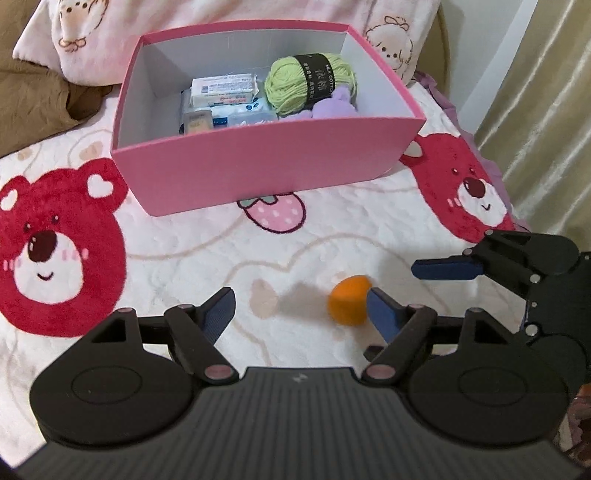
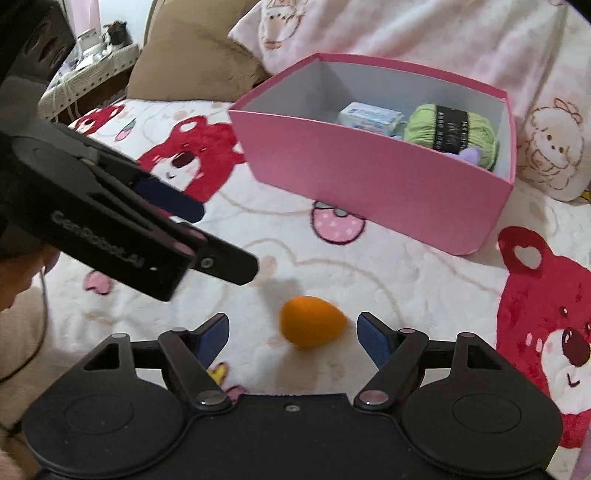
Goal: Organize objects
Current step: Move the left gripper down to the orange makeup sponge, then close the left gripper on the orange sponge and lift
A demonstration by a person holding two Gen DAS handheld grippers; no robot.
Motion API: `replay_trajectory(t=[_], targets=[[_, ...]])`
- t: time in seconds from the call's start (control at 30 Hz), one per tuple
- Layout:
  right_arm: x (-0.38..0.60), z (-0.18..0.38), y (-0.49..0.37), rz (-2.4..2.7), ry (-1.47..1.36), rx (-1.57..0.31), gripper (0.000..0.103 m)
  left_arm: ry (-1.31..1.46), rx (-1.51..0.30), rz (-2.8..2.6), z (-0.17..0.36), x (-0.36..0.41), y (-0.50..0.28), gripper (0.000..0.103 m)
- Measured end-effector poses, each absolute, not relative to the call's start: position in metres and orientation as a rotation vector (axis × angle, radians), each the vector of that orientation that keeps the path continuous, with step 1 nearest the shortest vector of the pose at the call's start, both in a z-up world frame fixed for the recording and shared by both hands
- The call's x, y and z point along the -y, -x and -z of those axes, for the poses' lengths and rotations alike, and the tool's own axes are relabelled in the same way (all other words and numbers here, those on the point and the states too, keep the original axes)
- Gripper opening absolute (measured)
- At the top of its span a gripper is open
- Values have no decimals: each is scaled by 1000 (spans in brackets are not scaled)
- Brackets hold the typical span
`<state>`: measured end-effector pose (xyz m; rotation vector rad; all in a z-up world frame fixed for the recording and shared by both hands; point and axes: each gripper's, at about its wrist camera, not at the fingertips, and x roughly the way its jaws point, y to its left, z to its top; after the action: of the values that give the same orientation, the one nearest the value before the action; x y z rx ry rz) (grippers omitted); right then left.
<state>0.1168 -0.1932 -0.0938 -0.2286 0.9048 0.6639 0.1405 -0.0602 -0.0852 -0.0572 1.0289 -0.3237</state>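
An orange egg-shaped sponge (image 1: 349, 301) lies on the bear-print blanket (image 1: 258, 254); it also shows in the right wrist view (image 2: 310, 326). My right gripper (image 2: 291, 332) is open, its fingers on either side of the sponge, not touching it. My left gripper (image 1: 301, 306) is open and empty, with the sponge just beside its right finger (image 1: 384, 314). A pink box (image 1: 258, 162) behind holds green yarn (image 1: 310, 83), a purple plush (image 1: 338, 107) and white packets (image 1: 225, 88). The box also shows in the right wrist view (image 2: 369, 173).
The right gripper shows at the right edge of the left wrist view (image 1: 447, 268); the left gripper crosses the left of the right wrist view (image 2: 192, 236). Pillows (image 2: 443, 33) lie behind the box. A brown cushion (image 2: 192, 62) and a wicker basket (image 2: 88, 81) are at far left.
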Motion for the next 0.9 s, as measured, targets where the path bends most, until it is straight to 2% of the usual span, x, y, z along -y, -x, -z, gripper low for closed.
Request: replay_trajectory(t=[0.23,0.47,0.63,0.7,0.77,0.9], targets=[[202,129,-117,-657,198,-857,80,12,-1072,366,116,74,-137,76],[203,143,-119,-651,178,-789,79,36,-972,370,132,83,-134,69],[203,153,-119,-661,194,-780,75,133,-960,411,139,80,-140,55],[202,157,-119,-663,201,-775,69,192,-983,432,143,79,-144,46],[202,158,-119,-660,197,-767,54,243,-997,458,146,77,-146,35],[203,157,-118,-651,187,-764,52,279,-1005,480,146,77,-147,26]])
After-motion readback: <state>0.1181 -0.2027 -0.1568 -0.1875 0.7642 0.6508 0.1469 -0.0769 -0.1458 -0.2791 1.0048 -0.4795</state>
